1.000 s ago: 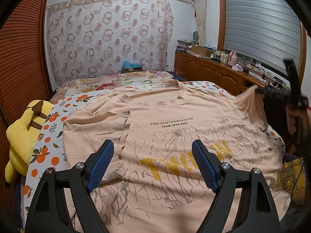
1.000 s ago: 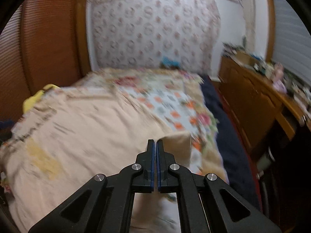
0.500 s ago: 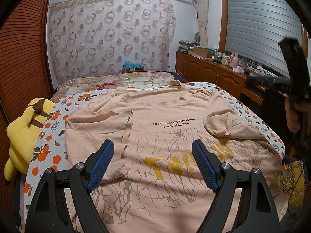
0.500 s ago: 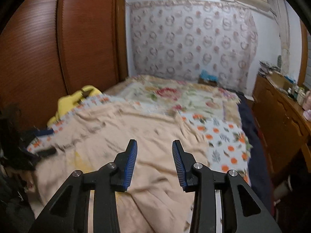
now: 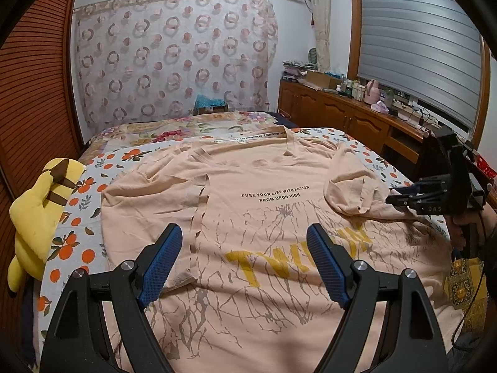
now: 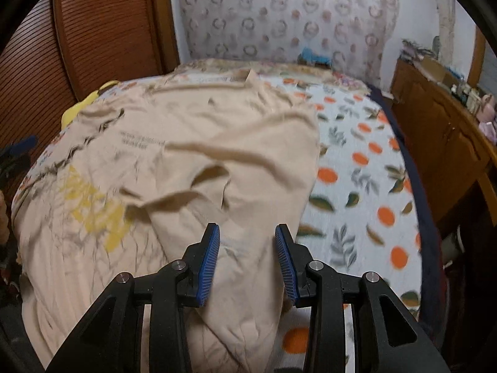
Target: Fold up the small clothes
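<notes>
Yellow soft toy (image 5: 34, 214): slumped at the left edge of the bed (image 5: 77, 242), beside the shirt, not on it.

Left tongs (image 5: 240, 264): hanging over the lower part of the shirt with the jaws standing wide and nothing between them; the cloth lies below, not pinched.

Shirt (image 5: 264, 217): a peach T-shirt spread front-up on the bed, collar toward the far wall, printed lines of text across the chest and a yellow word lower down. The left sleeve is already turned in over the body (a straight fold line runs down that side).

How it will handle: thin, limp and light, I'd judge. It will sag from any single pinch and drag wrinkles along, so it wants lifting at a hem or seam, where the doubled edge gives the pads something to bite.

Right sleeve (image 5: 348, 189): flopped inward in a loose, rumpled heap, not flat.

Right tongs (image 6: 247, 264): low over the shirt's right edge, jaws narrow and just now closing, with a ridge of cloth rising between the pads, though I can't see them pressing it yet.

Where to take hold: probably that right side edge, below the sleeve.
</notes>
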Action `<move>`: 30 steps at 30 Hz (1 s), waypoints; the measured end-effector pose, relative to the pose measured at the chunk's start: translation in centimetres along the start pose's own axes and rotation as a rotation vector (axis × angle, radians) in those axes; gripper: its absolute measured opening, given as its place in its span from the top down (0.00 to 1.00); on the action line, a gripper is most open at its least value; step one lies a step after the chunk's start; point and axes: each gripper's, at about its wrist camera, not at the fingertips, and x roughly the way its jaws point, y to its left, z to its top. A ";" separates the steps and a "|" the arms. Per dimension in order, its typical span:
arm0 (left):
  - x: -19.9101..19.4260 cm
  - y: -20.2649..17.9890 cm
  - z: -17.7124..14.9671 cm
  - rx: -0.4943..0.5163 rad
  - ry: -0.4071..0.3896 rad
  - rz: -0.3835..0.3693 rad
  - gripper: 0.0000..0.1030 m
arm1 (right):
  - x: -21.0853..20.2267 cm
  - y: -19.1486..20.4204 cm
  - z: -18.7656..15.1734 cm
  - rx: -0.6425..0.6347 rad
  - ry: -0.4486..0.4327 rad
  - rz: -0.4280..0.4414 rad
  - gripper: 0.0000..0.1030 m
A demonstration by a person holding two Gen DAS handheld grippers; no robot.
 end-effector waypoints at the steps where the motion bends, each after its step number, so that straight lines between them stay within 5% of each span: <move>1: 0.1 0.0 0.0 0.002 0.002 -0.001 0.19 | -0.1 0.1 -0.1 0.004 0.003 0.022 0.84; 4: 0.1 -0.1 0.1 0.009 0.003 -0.002 0.19 | -0.8 0.3 0.0 0.006 -0.015 0.048 0.95; 13: -0.1 -0.3 0.1 0.013 0.001 -0.003 0.19 | -3.6 1.5 0.4 0.004 -0.112 0.107 0.95; 26: -0.1 -0.2 0.2 0.006 0.000 -0.006 0.19 | -2.7 4.2 -1.8 -0.073 -0.042 0.158 0.95; 30: -0.1 -0.2 0.2 0.004 0.001 -0.006 0.19 | -3.3 5.3 -1.5 -0.101 -0.050 0.170 0.84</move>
